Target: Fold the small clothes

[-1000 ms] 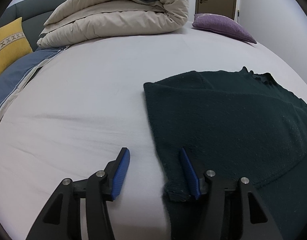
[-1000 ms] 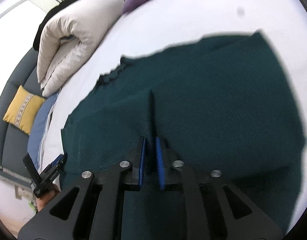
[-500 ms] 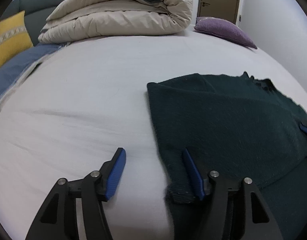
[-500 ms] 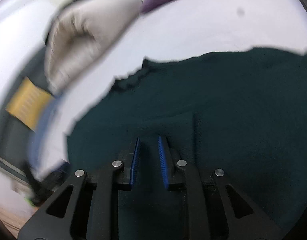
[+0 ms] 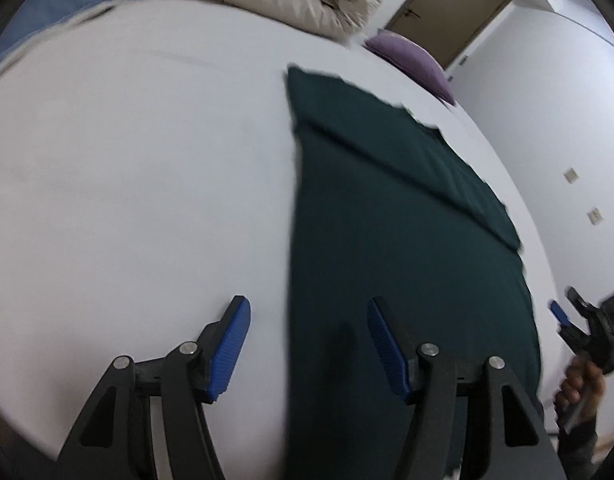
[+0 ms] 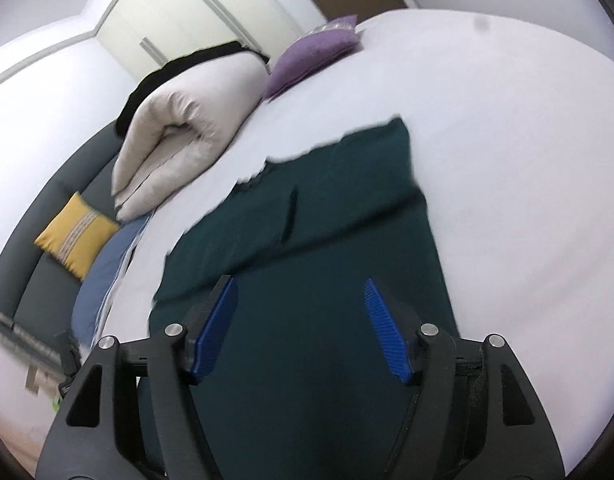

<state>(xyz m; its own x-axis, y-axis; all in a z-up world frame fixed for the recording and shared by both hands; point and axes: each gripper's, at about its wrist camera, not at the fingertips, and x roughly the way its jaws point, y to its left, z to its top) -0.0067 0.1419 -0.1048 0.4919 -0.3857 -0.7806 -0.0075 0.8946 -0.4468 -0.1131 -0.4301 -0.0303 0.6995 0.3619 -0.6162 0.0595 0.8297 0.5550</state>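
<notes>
The dark green garment [image 5: 407,240] runs off the lower edge, its near hem hidden behind both jaws

So the right hand-held gripper [image 6: 299,320] went from pinched shut on a ridge of the sweater [image 6: 307,280] to wide open, and it's pulled back above the cloth. That ridge is gone; the sweater now lies as a narrower folded strip on the bed [image 6: 507,160]. The left hand-held gripper [image 5: 307,344] lifted too: its right finger [image 5: 387,344] no longer presses the sweater's corner, and its view swung toward the door [image 5: 447,12].
</notes>
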